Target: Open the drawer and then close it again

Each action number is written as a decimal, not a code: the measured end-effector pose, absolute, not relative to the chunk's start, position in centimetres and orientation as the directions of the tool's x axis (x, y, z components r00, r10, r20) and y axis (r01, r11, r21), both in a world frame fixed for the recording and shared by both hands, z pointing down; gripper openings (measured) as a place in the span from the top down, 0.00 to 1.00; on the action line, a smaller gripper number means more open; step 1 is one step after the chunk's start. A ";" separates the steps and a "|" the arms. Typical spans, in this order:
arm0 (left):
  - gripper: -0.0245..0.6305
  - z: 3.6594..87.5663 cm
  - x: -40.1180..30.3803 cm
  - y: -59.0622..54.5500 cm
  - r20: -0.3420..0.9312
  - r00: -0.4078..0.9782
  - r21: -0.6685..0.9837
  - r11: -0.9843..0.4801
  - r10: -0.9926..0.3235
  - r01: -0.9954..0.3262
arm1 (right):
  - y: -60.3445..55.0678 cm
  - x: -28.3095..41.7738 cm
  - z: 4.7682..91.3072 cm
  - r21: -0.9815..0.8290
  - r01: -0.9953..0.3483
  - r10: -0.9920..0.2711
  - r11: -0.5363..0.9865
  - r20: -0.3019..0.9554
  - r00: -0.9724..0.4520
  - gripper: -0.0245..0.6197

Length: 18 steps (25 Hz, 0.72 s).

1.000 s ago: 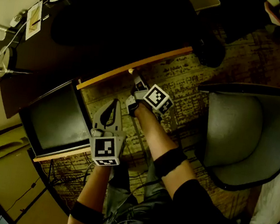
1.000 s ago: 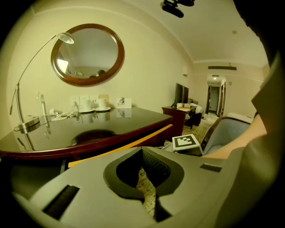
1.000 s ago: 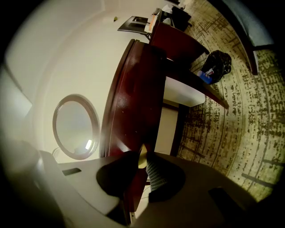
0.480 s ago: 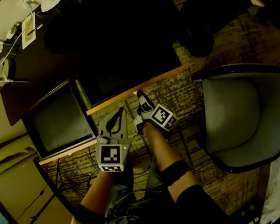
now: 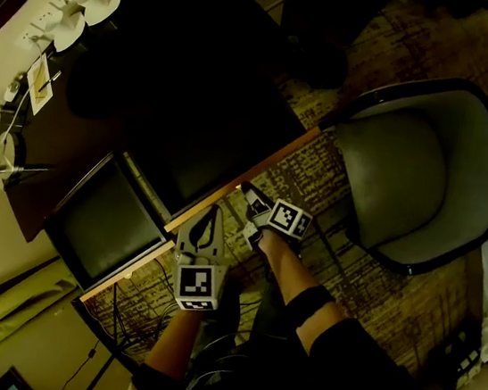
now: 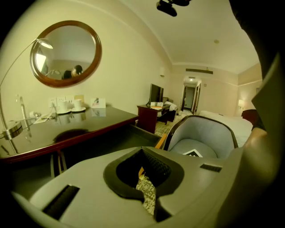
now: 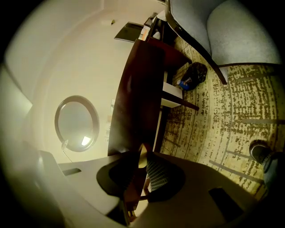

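Half the job looks done: the drawer (image 5: 271, 160) stands pulled well out from under the table (image 5: 98, 79), and its dark inside looks empty. The right claw (image 5: 251, 192) is clamped on the drawer's front edge. The left claw (image 5: 209, 214) is closed on nothing, just beside it. Pushing it shut remains.

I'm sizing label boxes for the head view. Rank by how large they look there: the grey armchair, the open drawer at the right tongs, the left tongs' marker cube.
1. grey armchair
2. open drawer
3. left tongs' marker cube: nearest the camera, yet plainly smallest, so the order holds.
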<state>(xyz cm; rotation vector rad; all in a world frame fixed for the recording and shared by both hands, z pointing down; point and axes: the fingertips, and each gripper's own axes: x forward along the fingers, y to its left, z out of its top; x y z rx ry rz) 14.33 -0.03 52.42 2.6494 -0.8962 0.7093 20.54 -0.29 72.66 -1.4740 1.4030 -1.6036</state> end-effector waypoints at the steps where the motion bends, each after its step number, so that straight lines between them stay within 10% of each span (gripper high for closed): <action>1: 0.96 52.5 14.4 0.3 0.525 0.697 0.079 -0.788 -0.488 -0.611 | 0.2 20.6 72.7 -0.920 -0.243 -0.894 -0.308 0.368 -0.257 0.85; 18: 0.96 52.4 15.8 1.7 0.522 0.738 0.055 -0.846 -0.429 -0.531 | 2.6 20.9 72.9 -0.910 -0.241 -0.874 -0.338 0.399 -0.277 0.85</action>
